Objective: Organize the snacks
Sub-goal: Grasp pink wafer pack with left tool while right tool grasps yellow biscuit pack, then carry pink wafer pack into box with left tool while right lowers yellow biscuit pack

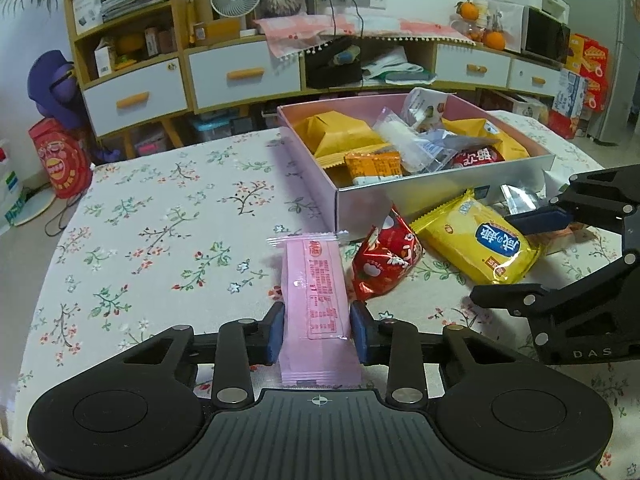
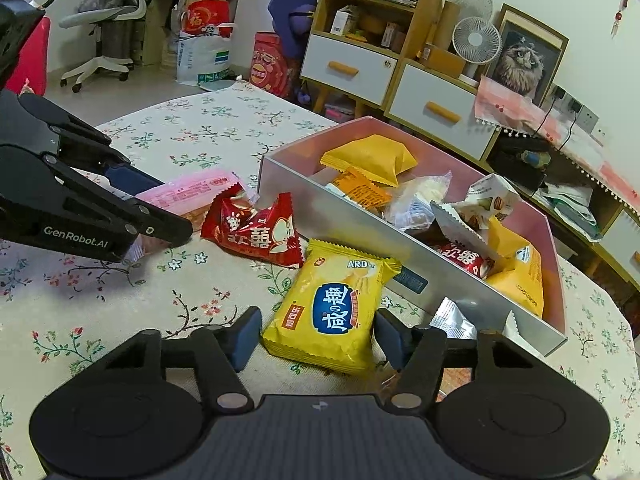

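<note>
My left gripper [image 1: 318, 330] is shut on a pink snack packet [image 1: 316, 304], which lies lengthwise between its blue pads just above the floral tablecloth. The packet also shows in the right wrist view [image 2: 188, 194]. My right gripper [image 2: 316, 336] is open, its pads on either side of a yellow cracker packet [image 2: 336, 312] lying on the table. That packet also shows in the left wrist view [image 1: 480, 244]. A red candy bag [image 2: 256, 232] lies between the two packets. A pink-lined box [image 2: 400, 236] holds several snacks.
A silver wrapper [image 2: 452, 320] lies beside the box's near wall. The round table [image 1: 160, 220] has a floral cloth. Behind it stand a drawer cabinet [image 1: 240, 72], a fan and a red bag on the floor [image 1: 64, 164].
</note>
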### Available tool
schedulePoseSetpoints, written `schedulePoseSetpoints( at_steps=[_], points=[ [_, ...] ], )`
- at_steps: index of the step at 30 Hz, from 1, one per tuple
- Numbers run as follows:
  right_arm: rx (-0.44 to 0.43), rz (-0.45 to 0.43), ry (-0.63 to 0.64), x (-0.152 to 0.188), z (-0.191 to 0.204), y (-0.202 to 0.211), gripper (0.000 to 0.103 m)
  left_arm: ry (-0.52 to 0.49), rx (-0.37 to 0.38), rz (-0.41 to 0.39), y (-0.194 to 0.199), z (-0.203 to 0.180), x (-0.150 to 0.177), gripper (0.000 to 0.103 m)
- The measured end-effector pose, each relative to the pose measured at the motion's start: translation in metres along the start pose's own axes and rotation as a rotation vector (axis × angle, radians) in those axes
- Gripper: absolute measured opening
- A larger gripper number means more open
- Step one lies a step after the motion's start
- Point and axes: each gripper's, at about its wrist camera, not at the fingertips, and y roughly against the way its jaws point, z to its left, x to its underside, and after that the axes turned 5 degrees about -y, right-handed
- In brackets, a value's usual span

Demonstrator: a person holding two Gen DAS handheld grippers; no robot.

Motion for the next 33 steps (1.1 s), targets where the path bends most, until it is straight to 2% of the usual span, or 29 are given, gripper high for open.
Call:
schedulePoseSetpoints(
  at_steps=[8, 23, 33],
  points=[
    [-0.010, 0.013, 0.005, -0.003, 0.000, 0.003, 0.021, -0.014, -0.012, 0.005, 0.002, -0.002, -0.002, 0.030],
    [-0.038, -0.004, -0.039, -0.011, -0.012, 0.018, 0.021, 0.014, -0.012, 0.016, 0.016, 0.000, -0.014, 0.030],
    [-0.046, -0.044, -0.096, -0.019, -0.024, 0.034, 0.021, 0.044, -0.003, -0.019, 0.032, 0.005, -0.024, 0.030]
  ],
)
